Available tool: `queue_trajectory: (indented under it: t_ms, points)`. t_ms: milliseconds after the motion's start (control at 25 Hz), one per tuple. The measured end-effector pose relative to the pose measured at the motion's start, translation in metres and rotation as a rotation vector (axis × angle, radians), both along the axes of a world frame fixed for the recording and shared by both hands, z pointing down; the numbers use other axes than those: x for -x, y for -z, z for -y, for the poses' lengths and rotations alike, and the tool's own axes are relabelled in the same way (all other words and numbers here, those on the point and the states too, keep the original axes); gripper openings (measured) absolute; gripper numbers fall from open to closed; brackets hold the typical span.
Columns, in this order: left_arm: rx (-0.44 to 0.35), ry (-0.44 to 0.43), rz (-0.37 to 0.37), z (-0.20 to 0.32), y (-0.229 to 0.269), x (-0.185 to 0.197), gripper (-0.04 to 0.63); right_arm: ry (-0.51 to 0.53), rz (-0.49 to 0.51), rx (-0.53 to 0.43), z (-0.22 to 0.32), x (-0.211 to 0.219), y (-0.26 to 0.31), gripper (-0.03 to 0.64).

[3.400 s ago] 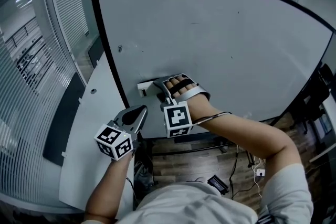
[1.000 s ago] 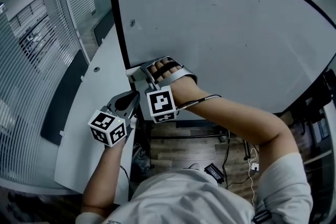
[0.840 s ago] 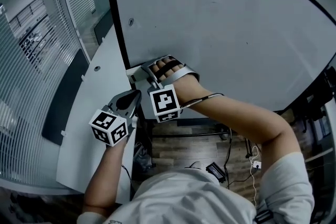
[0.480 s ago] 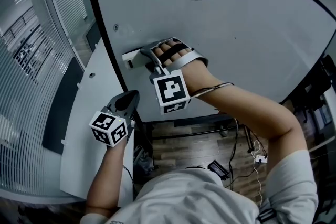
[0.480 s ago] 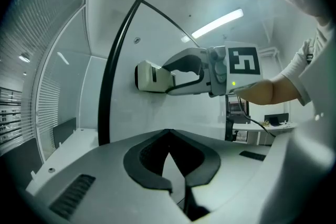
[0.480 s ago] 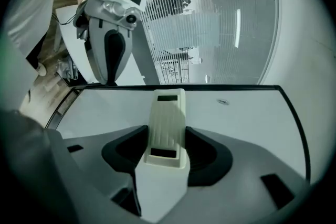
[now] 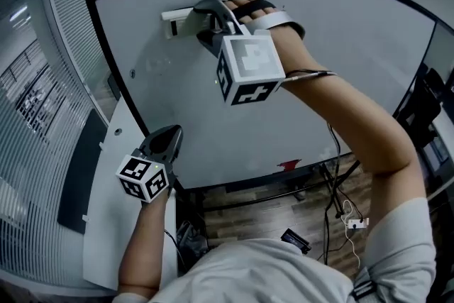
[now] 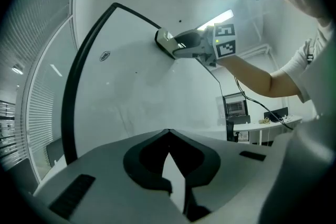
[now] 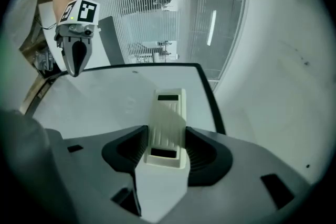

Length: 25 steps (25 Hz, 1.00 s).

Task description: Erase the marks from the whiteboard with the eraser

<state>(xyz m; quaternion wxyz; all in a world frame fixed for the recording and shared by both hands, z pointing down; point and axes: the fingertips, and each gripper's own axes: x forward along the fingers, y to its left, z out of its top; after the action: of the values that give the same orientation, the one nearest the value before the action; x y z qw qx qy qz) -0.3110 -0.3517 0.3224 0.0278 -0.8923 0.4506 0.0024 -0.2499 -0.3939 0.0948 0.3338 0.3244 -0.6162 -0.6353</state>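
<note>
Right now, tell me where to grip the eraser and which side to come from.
Grip the eraser across its two long sides near the back end, coming from behind along its length, as the right gripper does. It is a long block lying face-on to the whiteboard, so only those sides are free.

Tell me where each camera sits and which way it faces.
Head view: on the person's head, facing down at the whiteboard; shows left gripper low, right gripper raised with the eraser, both forearms.
Left gripper view: on the left gripper, facing up the whiteboard toward the right gripper; right forearm shows.
Right gripper view: on the right gripper, facing along the clamped eraser to the whiteboard's edge; left gripper shows.
Shared: each gripper view shows the other gripper.
</note>
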Motion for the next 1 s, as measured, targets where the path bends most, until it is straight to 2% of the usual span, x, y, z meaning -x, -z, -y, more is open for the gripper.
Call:
queue_trajectory:
  t_ms: [160, 280, 360, 480, 760, 1000]
  points:
    - [0.016, -0.027, 0.000, 0.005, -0.001, -0.030, 0.008, -0.048, 0.049, -0.098, 0.002, -0.050, 0.065, 0.233]
    - [0.018, -0.033, -0.004, 0.011, 0.001, -0.049, 0.008, -0.058, 0.108, -0.083, 0.003, -0.079, 0.093, 0.233]
    - [0.019, -0.035, -0.010, 0.016, 0.003, -0.062, 0.008, -0.062, 0.102, -0.094, 0.004, -0.090, 0.093, 0.233]
    - [0.027, -0.039, -0.013, 0.020, 0.001, -0.080, 0.008, -0.062, 0.072, -0.106, 0.006, -0.099, 0.075, 0.233]
    - [0.020, -0.004, -0.024, 0.022, 0.005, -0.104, 0.008, -0.022, 0.033, -0.048, 0.007, -0.114, 0.001, 0.233]
    - [0.032, 0.011, -0.020, 0.021, 0.000, -0.131, 0.008, -0.007, -0.012, 0.061, 0.013, -0.135, -0.093, 0.233]
